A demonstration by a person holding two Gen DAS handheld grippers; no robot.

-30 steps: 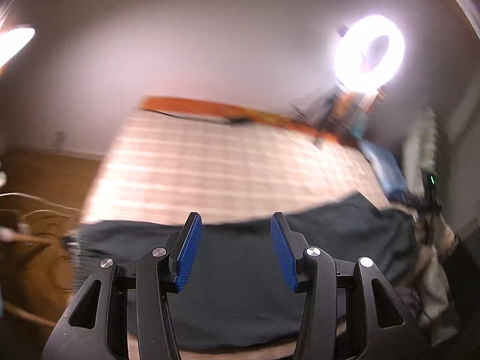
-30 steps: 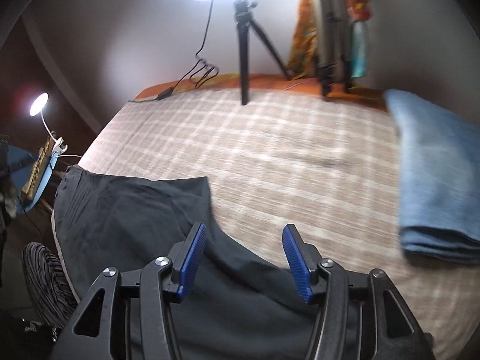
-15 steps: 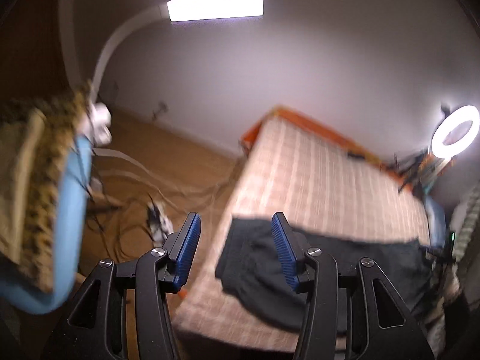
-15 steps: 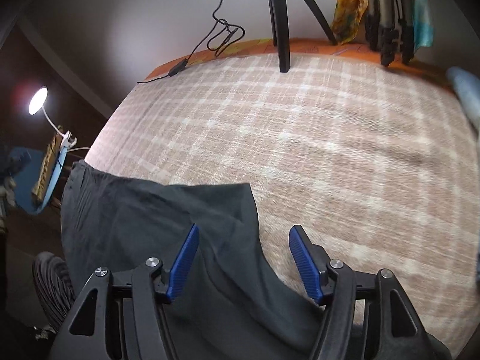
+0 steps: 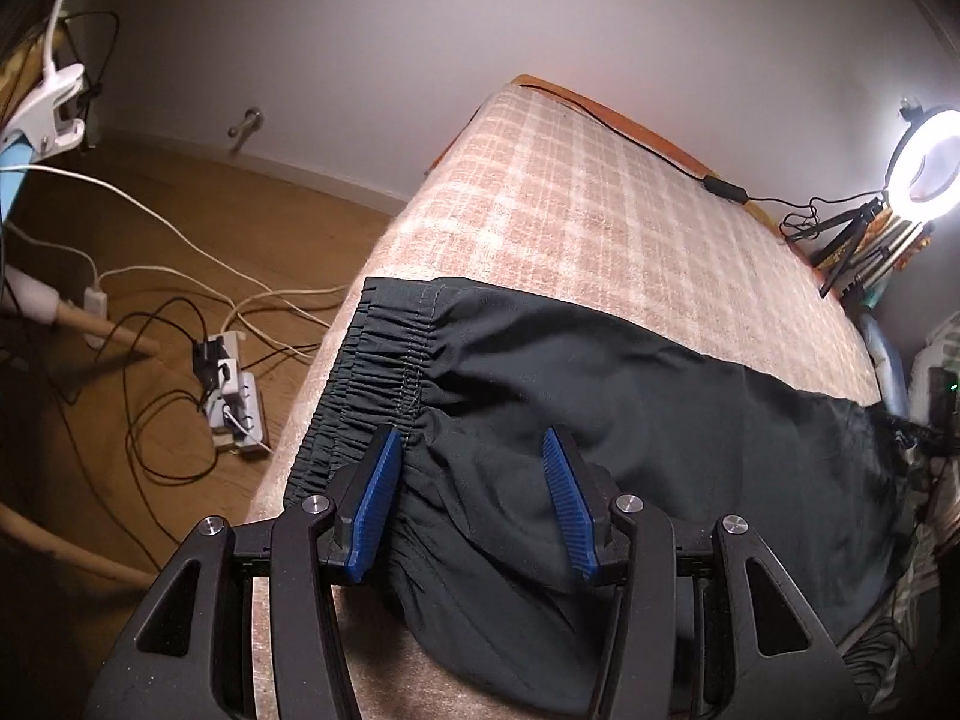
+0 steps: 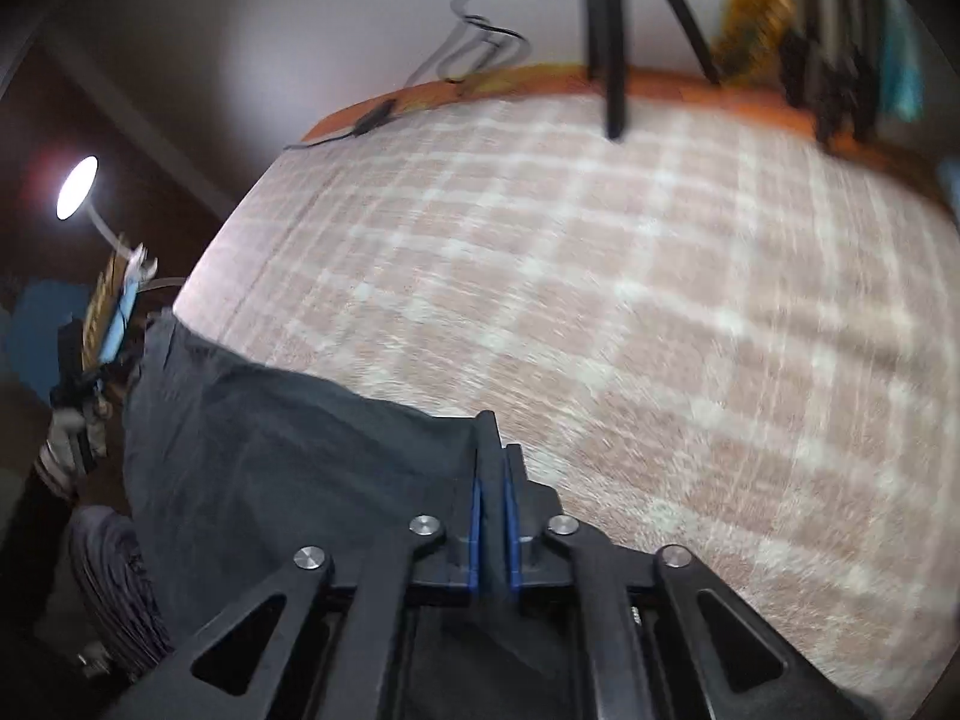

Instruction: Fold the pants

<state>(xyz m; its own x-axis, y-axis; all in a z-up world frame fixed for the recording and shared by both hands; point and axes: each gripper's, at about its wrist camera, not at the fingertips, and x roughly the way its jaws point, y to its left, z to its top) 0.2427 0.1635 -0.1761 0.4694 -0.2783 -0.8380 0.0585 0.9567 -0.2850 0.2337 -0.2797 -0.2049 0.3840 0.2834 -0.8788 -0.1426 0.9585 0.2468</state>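
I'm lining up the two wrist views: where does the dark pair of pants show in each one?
Left wrist: the pants stretch across the middle to the right edge, waistband at left.
Right wrist: the pants fill the lower left, their edge pinched in the right claw.
Shared landmark: the checked bed cover beneath them.

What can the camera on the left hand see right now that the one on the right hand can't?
Only the left wrist view shows the pants' gathered waistband, the wooden floor with a power strip and loose cables, a lit ring light, and the left gripper with its jaws apart over the cloth.

Only the right wrist view shows the right gripper, jaws shut on a fold of the pants, and a small round lamp.

Both show the dark pants lying on the checked bed cover.
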